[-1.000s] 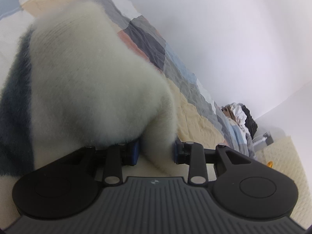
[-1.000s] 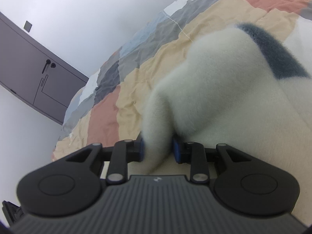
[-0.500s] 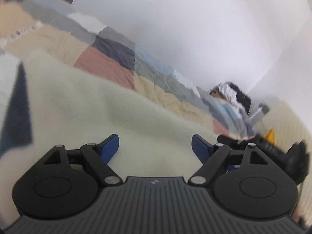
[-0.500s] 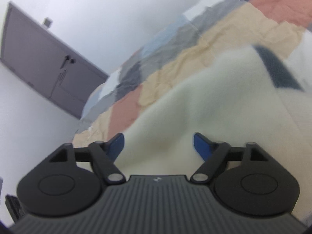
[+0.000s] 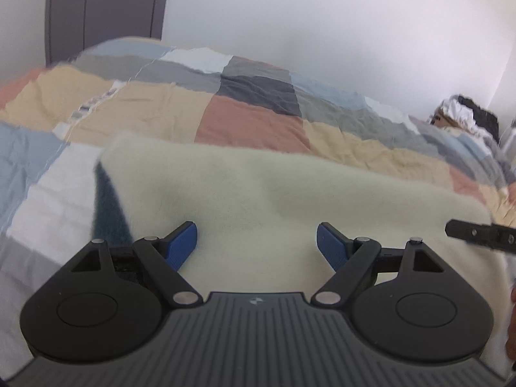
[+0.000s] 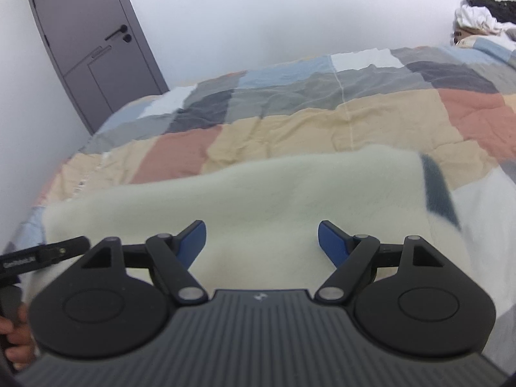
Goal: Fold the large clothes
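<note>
Both grippers have let go: the left gripper (image 5: 257,237) and right gripper (image 6: 262,237), clamped on the cream fleece garment (image 5: 290,200) a second ago, now gape above it, jaws just opened.

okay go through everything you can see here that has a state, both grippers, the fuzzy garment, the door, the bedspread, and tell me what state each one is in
Left gripper: open, jaws just opened, nothing between the pads.
Right gripper: open, just released, jaws eased in slightly since.
Cream fleece garment with dark blue stripe: released, lying folded on the bed.
Grey door: shut.
Patchwork quilt: spread over the bed, wrinkled.
Pile of clothes: heaped, unfolded.
</note>
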